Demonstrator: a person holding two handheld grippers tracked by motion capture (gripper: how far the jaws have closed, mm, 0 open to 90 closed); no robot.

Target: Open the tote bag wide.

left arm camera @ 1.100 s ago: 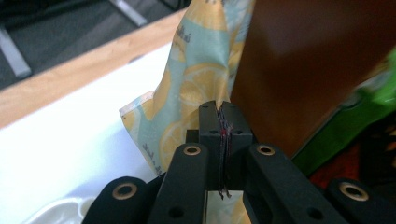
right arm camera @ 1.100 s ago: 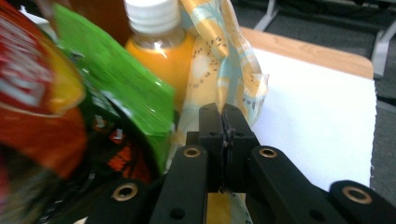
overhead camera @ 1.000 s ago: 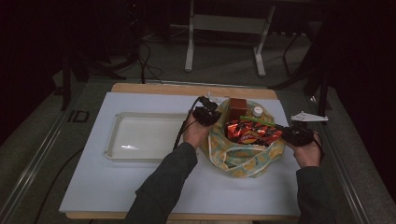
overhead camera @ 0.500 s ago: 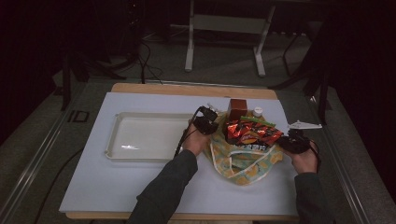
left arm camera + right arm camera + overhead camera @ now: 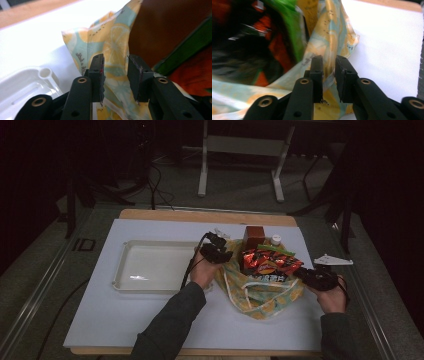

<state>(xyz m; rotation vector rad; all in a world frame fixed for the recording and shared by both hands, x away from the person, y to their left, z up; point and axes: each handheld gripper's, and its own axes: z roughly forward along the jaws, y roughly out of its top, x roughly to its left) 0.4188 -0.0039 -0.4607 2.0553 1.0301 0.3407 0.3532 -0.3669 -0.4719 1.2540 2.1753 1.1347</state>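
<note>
Bag [image 5: 260,292] of lemon-print fabric sits at approx 3 o'clock on the white surface [image 5: 150,320], mouth up, stuffed w/ a red-orange snack packet [image 5: 270,262], a brown box [image 5: 254,237] at its 12 o'clock edge and a white-capped bottle [image 5: 275,240] just beside the box. White tray [image 5: 125,270] lies empty at 9 o'clock of the bag, touching or nearly touching it.

Left gripper [image 5: 115,75] is at the bag's 10 o'clock rim; fingers [image 5: 98,75] stand part open w/ the fabric edge running up between them, not pinched. Right gripper [image 5: 329,75] is at the 3 o'clock rim; its fingers [image 5: 317,75] are narrower apart, fabric fold between them. It may be lightly touching a pad, but blur makes that hard to call; looks not clamped.

Judgement: step in hand is taking hold of the rim on both sides, prob. to spread the mouth or lift the bag. To do it well:
- close on a doubled fold, not a single thin edge, so the cloth doesn't slip out
- grip both sides at equal height
- pull outward evenly, 9 vs 3 o'clock, so the contents don't tip
- keep the left one clear of the tray lip

Risk: packet rides high and could slide out if one side rises first.
</note>
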